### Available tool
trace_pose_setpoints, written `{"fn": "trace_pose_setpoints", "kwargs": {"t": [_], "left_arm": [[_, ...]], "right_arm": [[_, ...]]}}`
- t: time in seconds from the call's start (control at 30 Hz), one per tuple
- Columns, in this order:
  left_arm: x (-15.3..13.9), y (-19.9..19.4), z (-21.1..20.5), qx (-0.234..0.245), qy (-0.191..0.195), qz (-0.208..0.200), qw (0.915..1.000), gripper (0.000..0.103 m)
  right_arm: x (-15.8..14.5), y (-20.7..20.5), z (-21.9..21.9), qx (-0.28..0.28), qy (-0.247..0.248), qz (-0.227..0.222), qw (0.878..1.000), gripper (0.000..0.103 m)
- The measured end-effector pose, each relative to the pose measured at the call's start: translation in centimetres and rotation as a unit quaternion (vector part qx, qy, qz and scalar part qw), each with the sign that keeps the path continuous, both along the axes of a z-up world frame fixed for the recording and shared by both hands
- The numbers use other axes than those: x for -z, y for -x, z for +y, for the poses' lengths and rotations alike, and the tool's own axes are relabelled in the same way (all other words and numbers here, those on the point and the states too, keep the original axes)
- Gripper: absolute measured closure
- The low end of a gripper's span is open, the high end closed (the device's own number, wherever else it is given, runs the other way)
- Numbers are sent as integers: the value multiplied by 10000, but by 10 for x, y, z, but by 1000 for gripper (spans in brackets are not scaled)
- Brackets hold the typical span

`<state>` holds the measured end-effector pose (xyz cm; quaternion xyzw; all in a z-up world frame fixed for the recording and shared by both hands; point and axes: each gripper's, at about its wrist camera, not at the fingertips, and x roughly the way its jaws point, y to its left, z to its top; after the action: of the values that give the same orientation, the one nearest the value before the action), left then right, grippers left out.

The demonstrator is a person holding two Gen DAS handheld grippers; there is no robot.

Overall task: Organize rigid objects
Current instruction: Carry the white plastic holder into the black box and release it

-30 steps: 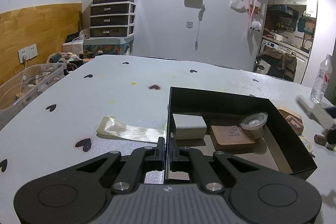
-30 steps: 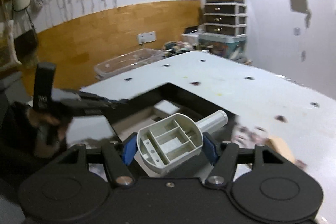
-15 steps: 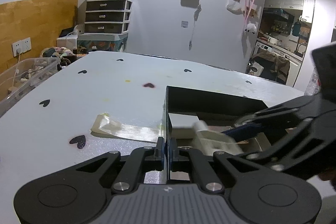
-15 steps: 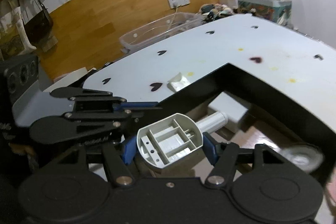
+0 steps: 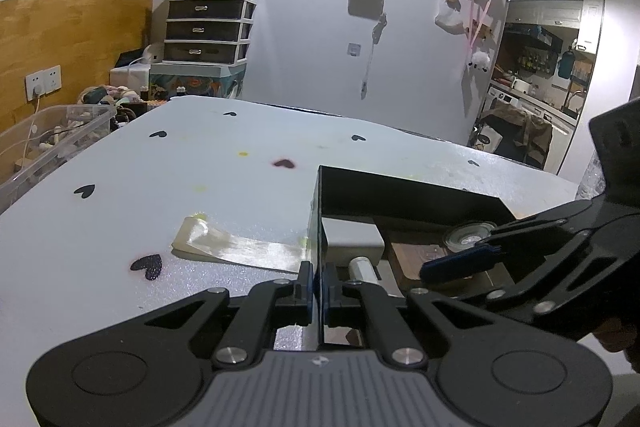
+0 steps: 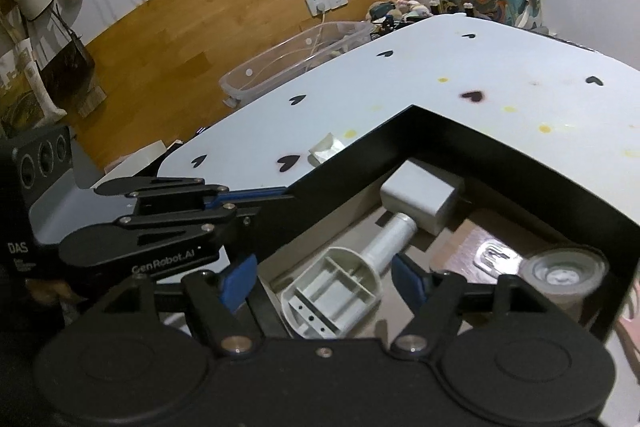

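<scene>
A black open box [image 5: 400,195] [image 6: 480,143] stands on the white heart-print table [image 5: 180,187]. My left gripper [image 5: 318,283] is shut on the box's left wall, and its fingers [image 6: 248,193] show in the right wrist view. Inside the box my right gripper [image 6: 324,275] is opening. A white ribbed piece with a round handle [image 6: 336,295] [image 5: 362,263] lies on the floor between its blue pads, and the pads stand clear of it. Its handle touches a white block [image 6: 420,193] [image 5: 350,237]. A brown board [image 6: 460,247] and a clear round lid [image 6: 560,273] lie to the right.
A strip of clear film [image 5: 236,247] [image 6: 326,149] lies on the table just left of the box. A clear plastic bin [image 5: 48,143] [image 6: 296,59] sits beyond the table's left edge. A plastic bottle [image 5: 592,179] stands at the far right.
My right gripper came in over the box from the right and sank into it. Its jaws spread and the white ribbed piece now rests on the box floor. The left gripper held still.
</scene>
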<state>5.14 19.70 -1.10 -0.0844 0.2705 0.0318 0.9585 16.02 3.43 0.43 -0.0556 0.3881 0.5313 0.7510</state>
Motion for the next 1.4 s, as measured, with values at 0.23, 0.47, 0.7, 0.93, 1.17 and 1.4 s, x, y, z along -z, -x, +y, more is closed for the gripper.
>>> {"fn": "trace_pose_setpoints", "kwargs": {"t": [0.23,0.47,0.7,0.93,1.17,1.4], "left_arm": [[0,0,1,2,-3,-1,10000,99],[0,0,1,1,-19,9,10000,99],[-2,0,0,-7,-54,19,10000,99],[-2,0,-2,-17,-68,26,10000,99],[-2,0,-2,-22,-67,25,10000,99],[-2,-1,-1,-44,-87,36,9999,99]], "right_arm": [[12,-17,-2,272,621,391,9969,72],[28,-26,9,359,384,1174,9917,91],[27,-21,23,329,422,1117,9923,92],[18,-18,13,402,294,938,9943,88],[-1,-12,-15,556,-55,776,9954,71],[-16,0,-44,737,-222,226,9968,45]]}}
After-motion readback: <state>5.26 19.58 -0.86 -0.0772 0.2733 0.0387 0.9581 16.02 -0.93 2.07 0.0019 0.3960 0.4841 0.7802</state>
